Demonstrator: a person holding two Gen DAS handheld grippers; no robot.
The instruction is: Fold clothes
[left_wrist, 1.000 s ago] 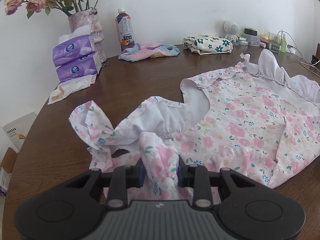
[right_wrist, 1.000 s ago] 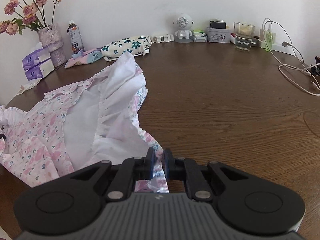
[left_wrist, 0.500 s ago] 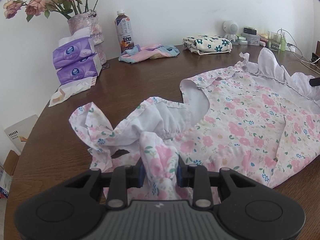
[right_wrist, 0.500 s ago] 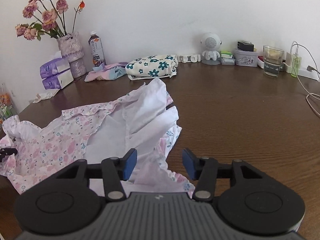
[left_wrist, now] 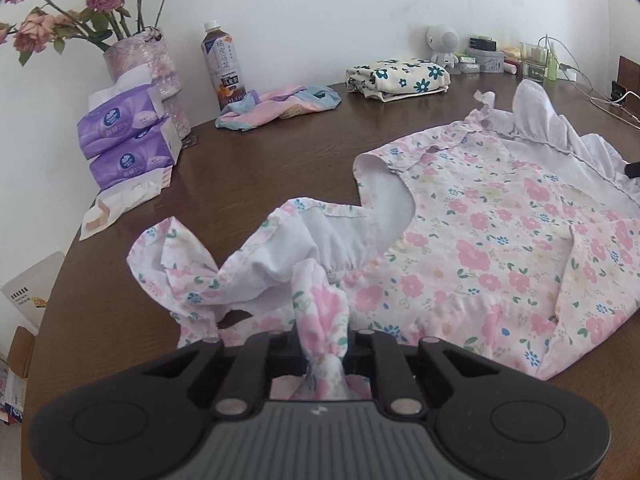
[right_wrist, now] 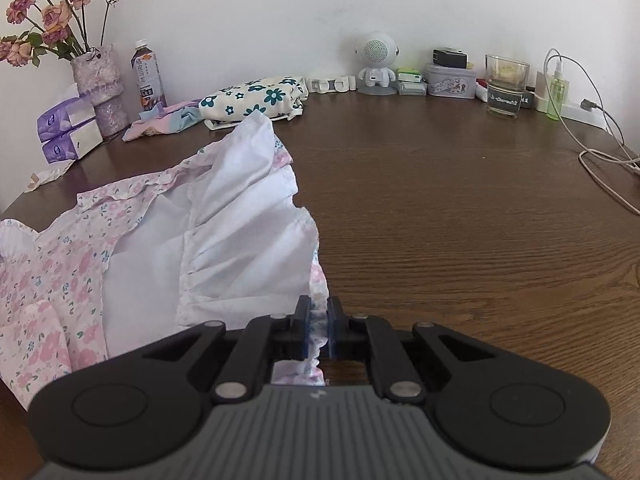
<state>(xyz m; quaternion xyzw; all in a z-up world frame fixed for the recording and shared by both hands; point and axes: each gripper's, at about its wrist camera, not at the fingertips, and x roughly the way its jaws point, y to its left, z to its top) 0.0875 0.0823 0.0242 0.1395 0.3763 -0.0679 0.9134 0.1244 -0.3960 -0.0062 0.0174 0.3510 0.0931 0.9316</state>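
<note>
A pink floral dress (left_wrist: 500, 240) with a white lining lies spread on the brown table (left_wrist: 260, 168). My left gripper (left_wrist: 322, 344) is shut on a bunched shoulder piece of the dress near its neckline. In the right wrist view the ruffled hem (right_wrist: 248, 232) is turned up, white side showing. My right gripper (right_wrist: 319, 324) is shut on the hem's edge, with the floral fabric pinched between the pads.
Along the back wall stand a vase of roses (left_wrist: 140, 60), tissue packs (left_wrist: 128, 136), a drink bottle (left_wrist: 224, 68), a crumpled pastel garment (left_wrist: 280, 106), a folded flowered garment (right_wrist: 256, 98), a small white robot figure (right_wrist: 376, 62), a glass (right_wrist: 505, 84) and cables (right_wrist: 600, 160).
My right gripper was shut on the hem, opened half a second ago, and is now shut on the hem edge again. My left gripper kept its hold and barely moved.
</note>
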